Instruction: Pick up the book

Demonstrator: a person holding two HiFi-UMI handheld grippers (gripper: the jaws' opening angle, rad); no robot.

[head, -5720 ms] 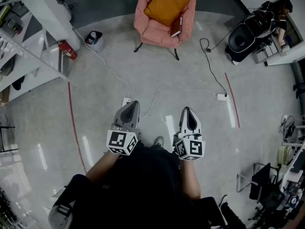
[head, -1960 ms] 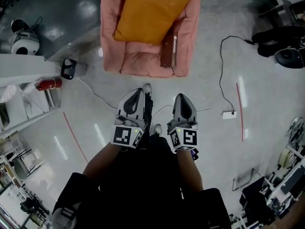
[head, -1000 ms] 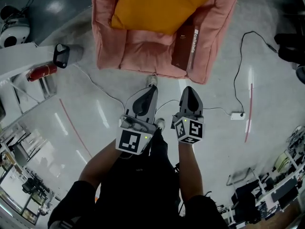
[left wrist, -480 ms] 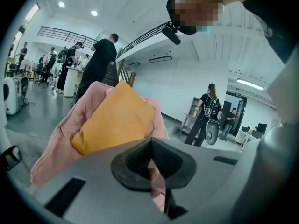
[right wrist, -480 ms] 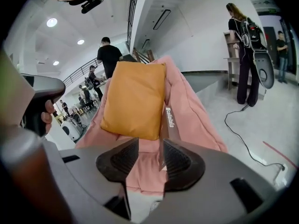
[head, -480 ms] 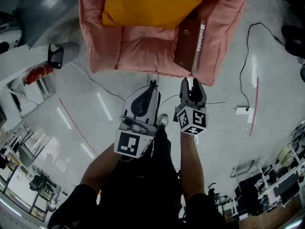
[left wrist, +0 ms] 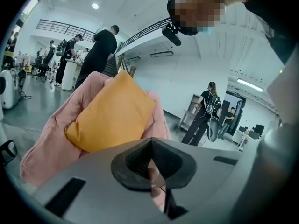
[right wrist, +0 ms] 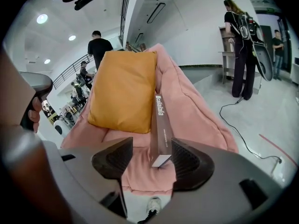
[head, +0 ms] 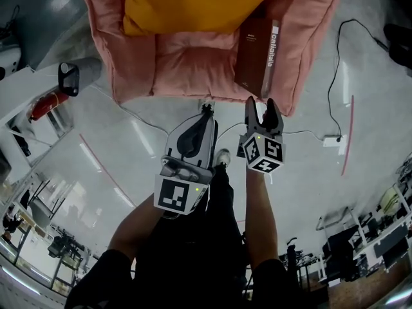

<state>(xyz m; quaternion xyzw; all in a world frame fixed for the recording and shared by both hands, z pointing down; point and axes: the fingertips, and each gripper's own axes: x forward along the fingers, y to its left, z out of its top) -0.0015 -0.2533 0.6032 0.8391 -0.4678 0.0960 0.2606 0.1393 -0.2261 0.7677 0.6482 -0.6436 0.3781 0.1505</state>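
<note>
A brown book [head: 259, 55] [right wrist: 160, 132] with white spine lettering stands on edge on the pink armchair [head: 180, 60] [right wrist: 196, 111], leaning against its right arm beside an orange cushion [head: 187, 2] [right wrist: 124, 90] [left wrist: 112, 113]. My right gripper [head: 261, 111] [right wrist: 148, 164] hangs just short of the seat's front edge in line with the book; its jaws are opening with nothing between them. My left gripper [head: 206, 108] [left wrist: 150, 164] is shut and empty, level with it over the floor in front of the chair.
A white cable [head: 341, 63] runs to a power strip [head: 335, 140] on the floor at the right. A red extinguisher [head: 45, 105] and white shelving lie at the left. The person's shoe [head: 222, 156] is below the grippers. People stand in the background [right wrist: 243, 41].
The chair and book have come closer as both grippers sank toward the seat. The right gripper's jaws went from shut to spread apart; the left stayed shut.
</note>
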